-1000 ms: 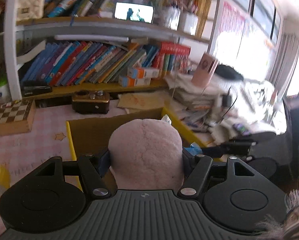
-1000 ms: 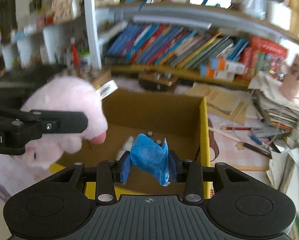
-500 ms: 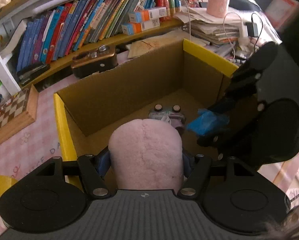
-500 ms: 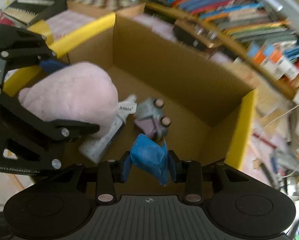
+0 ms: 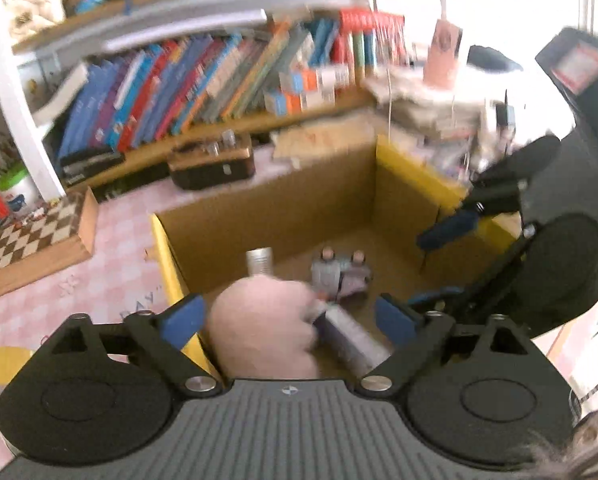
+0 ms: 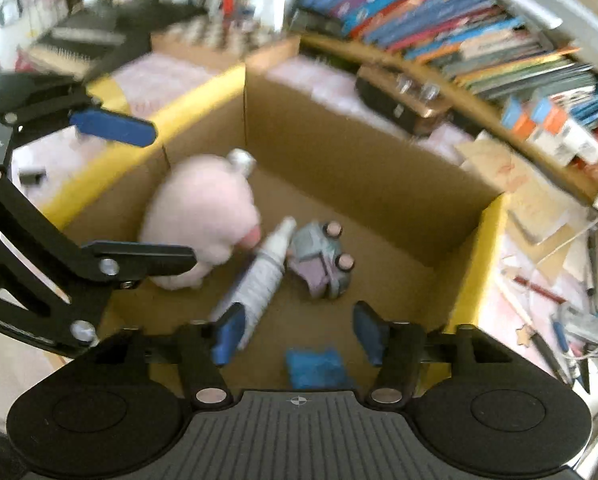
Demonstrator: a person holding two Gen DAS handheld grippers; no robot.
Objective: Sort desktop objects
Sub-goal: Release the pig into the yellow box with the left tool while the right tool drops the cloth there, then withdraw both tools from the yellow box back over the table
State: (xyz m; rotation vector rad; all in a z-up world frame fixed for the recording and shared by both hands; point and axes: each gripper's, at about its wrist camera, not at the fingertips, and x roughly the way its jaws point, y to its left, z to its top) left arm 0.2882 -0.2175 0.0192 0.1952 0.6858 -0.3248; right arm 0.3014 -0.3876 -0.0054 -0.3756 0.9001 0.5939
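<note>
A cardboard box (image 6: pixel 363 148) with yellow rims holds a pink plush toy (image 6: pixel 203 216), a white tube (image 6: pixel 259 276), a grey-purple toy car (image 6: pixel 323 260) and a blue crumpled piece (image 6: pixel 317 368). My right gripper (image 6: pixel 299 332) is open above the blue piece, which lies on the box floor. My left gripper (image 5: pixel 287 316) is open above the pink plush (image 5: pixel 259 332), with the tube (image 5: pixel 351 340) and the car (image 5: pixel 339 276) beside it. The left gripper also shows at the left of the right wrist view (image 6: pixel 111 128).
A chessboard box (image 5: pixel 31 240) lies on the pink checked desk left of the cardboard box (image 5: pixel 415 164). A brown radio (image 5: pixel 211 164) and a bookshelf stand behind it. Papers and pens are piled on the right (image 6: pixel 551 280).
Both grippers have opened. The pink plush dropped from the left gripper and the blue piece from the right gripper; both now lie in the box.
</note>
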